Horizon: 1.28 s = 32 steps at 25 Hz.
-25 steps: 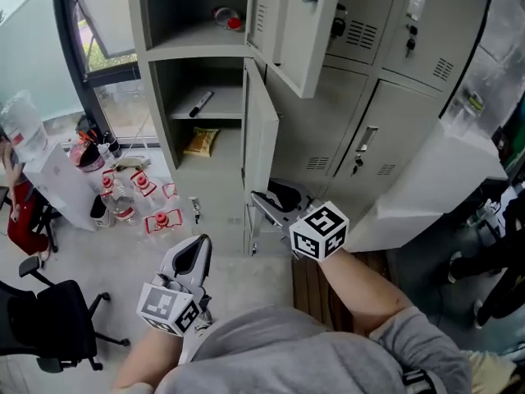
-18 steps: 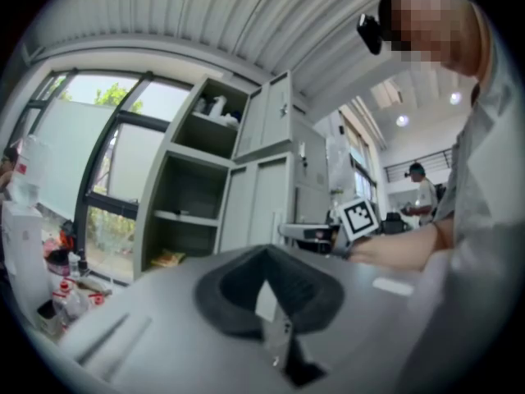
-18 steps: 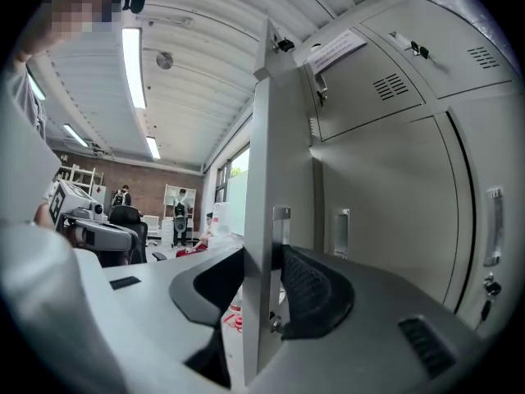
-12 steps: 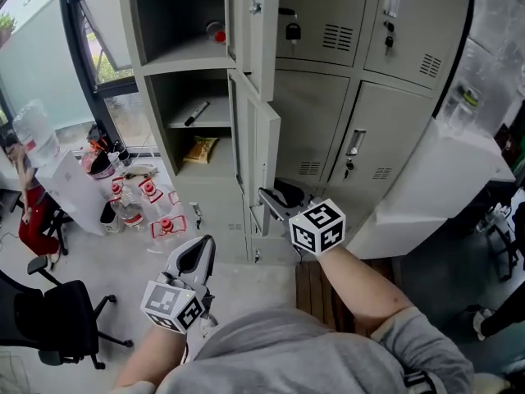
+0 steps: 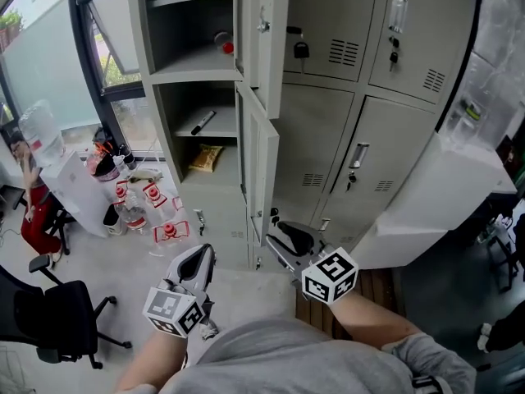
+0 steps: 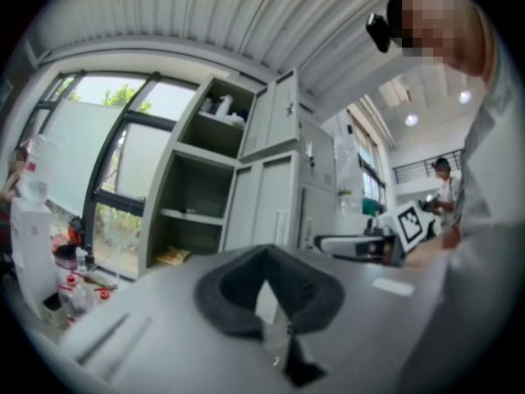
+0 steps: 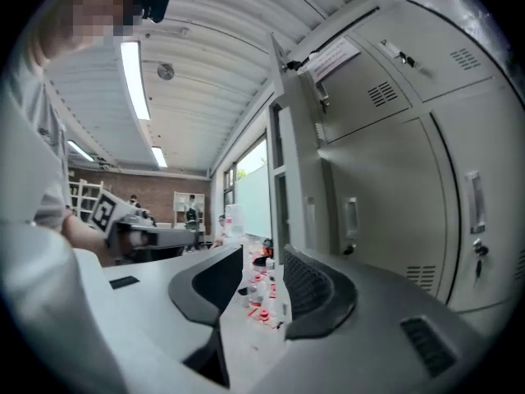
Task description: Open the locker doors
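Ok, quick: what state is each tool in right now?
Left tool: closed, empty.
Right tool: open, jaws have just been opening, nothing between them.

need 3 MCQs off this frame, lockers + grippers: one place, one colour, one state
1. The black marker lies:
A) on the floor
B) on a shelf inside the open locker
C) between a gripper's jaws

2. The bag below that shelf is:
A) yellow
B) blue
C) green

3. The right gripper is:
A) shut on a door handle
B) open and empty
C) shut on the marker

Key:
1 B, it rests on the shelf in the open compartment.
2 A, plainly yellow in the head view.
3 B, its jaws have just been opening wider and stand apart with nothing between them.
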### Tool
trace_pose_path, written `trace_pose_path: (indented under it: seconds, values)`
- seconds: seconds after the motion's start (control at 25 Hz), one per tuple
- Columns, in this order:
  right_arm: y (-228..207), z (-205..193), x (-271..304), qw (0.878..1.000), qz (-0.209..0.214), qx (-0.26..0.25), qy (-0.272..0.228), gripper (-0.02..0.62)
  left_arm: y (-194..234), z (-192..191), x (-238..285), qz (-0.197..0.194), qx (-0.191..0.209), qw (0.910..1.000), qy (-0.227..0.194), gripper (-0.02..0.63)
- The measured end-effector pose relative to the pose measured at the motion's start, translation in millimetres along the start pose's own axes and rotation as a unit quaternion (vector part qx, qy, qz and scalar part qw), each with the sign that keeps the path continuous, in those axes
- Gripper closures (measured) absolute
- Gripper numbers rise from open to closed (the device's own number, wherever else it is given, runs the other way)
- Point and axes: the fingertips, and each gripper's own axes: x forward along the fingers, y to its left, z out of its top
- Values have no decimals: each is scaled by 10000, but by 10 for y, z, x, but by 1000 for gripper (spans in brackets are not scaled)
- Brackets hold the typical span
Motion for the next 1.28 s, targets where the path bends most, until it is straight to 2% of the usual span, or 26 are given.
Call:
trace_pose_path:
  seconds: [0.08,0.16,0.28,0.48,0.72,1.0,1.28]
  values:
    - [267,-138,-42,9993,346,75,117,466,33,-27,-13,52,-42,10000,23,601]
    - [400,-238,-27,9985,478,168,195,506,43,-62,-27,81,-103,9999,40,601]
    - [430,-247,-11,9982,474,310,189,541,5,-108,-59,57,-183,9998,48,601]
    - [451,-188,-78,9984,499,211,149,545,-80,-115,-105,-167,-175,9997,48,604]
    - [411,-307,-183,9984,465,212,261,545,-151,-66,-56,-294,-172,9994,-32,603]
    - [307,-476,-378,9985,202,358,356,545,-225,-205,-12,-370,-257,9988,179,601]
    - [244,-683,-446,9971,-112,575,485,545,-306,-317,66,-735,-220,9962,417,601]
